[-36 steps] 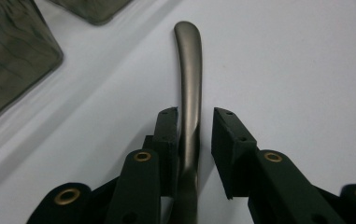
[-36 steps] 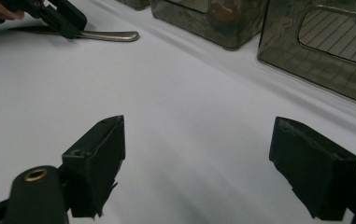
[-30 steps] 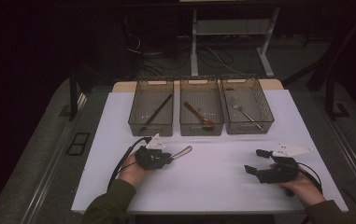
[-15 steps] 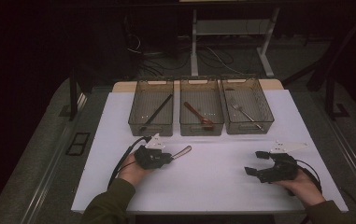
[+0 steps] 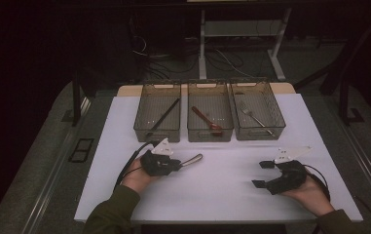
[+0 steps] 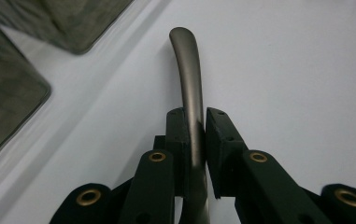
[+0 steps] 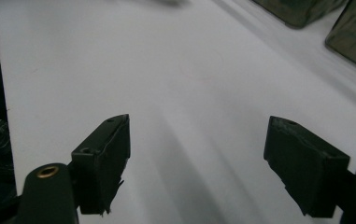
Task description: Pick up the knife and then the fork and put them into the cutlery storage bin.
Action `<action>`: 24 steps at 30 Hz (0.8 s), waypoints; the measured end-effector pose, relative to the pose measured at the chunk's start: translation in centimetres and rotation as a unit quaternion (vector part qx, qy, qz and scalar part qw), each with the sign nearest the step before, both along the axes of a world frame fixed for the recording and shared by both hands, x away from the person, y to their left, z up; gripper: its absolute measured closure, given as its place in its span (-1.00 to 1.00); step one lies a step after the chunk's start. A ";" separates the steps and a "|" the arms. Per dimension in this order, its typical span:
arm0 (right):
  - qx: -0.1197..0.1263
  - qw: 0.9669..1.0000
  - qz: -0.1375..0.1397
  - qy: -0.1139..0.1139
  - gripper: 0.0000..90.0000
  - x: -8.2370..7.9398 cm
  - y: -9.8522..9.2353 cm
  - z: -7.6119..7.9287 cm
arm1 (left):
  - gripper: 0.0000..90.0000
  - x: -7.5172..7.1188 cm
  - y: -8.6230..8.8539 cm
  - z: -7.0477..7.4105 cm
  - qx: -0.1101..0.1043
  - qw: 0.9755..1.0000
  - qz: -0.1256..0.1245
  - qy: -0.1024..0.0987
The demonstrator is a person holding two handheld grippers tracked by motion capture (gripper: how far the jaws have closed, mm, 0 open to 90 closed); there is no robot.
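Left tongs (image 6: 194, 140) clamped on spoon (image 6: 188, 79), handle jutting ahead toward trays (image 5: 209, 117). Right tongs (image 5: 263, 174) wide, just narrowed slightly, nothing held, over bare bench (image 5: 222, 185).

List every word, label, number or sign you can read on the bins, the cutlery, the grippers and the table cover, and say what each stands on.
There is no readable text.
The three bins, the metal handle clamped in the left gripper, the right gripper and the white table cover bear no words, numbers or signs.
Pale specks on the bin walls are too small to tell whether they are print.
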State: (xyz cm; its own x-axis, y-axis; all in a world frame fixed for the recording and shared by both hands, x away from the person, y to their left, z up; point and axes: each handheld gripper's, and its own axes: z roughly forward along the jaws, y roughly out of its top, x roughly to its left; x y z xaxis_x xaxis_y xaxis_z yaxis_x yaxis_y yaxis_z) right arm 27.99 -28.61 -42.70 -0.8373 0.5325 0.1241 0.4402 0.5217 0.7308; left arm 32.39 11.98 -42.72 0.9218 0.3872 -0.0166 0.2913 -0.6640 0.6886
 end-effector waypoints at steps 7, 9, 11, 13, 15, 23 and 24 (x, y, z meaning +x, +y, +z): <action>-0.013 0.998 0.064 -0.001 -0.49 1.3 2.2 0.8 | 0.75 -0.6 -1.7 0.9 -0.012 0.999 -0.041 0.007; -0.014 0.997 0.077 0.001 -0.48 1.6 2.9 1.1 | 0.75 -0.8 -2.3 1.2 -0.013 0.998 -0.055 0.008; -0.018 0.996 0.090 0.001 -0.48 1.9 3.6 1.5 | 0.75 -0.9 -2.9 1.5 -0.011 0.997 -0.073 0.006; -0.021 0.994 0.107 -0.003 -0.48 2.3 4.4 1.7 | 0.75 -1.1 -3.6 1.7 -0.011 0.996 -0.088 0.010; -0.025 0.992 0.123 -0.009 -0.47 2.7 5.2 2.0 | 0.75 -1.2 -4.3 1.9 -0.014 0.995 -0.100 0.012; -0.047 0.978 0.201 -0.017 -0.32 3.8 9.0 2.8 | 0.75 -1.7 -6.5 2.4 -0.011 0.989 -0.146 0.015; -0.050 0.977 0.208 -0.020 -0.27 3.9 9.4 2.8 | 0.75 -1.8 -6.7 2.5 -0.010 0.989 -0.147 0.015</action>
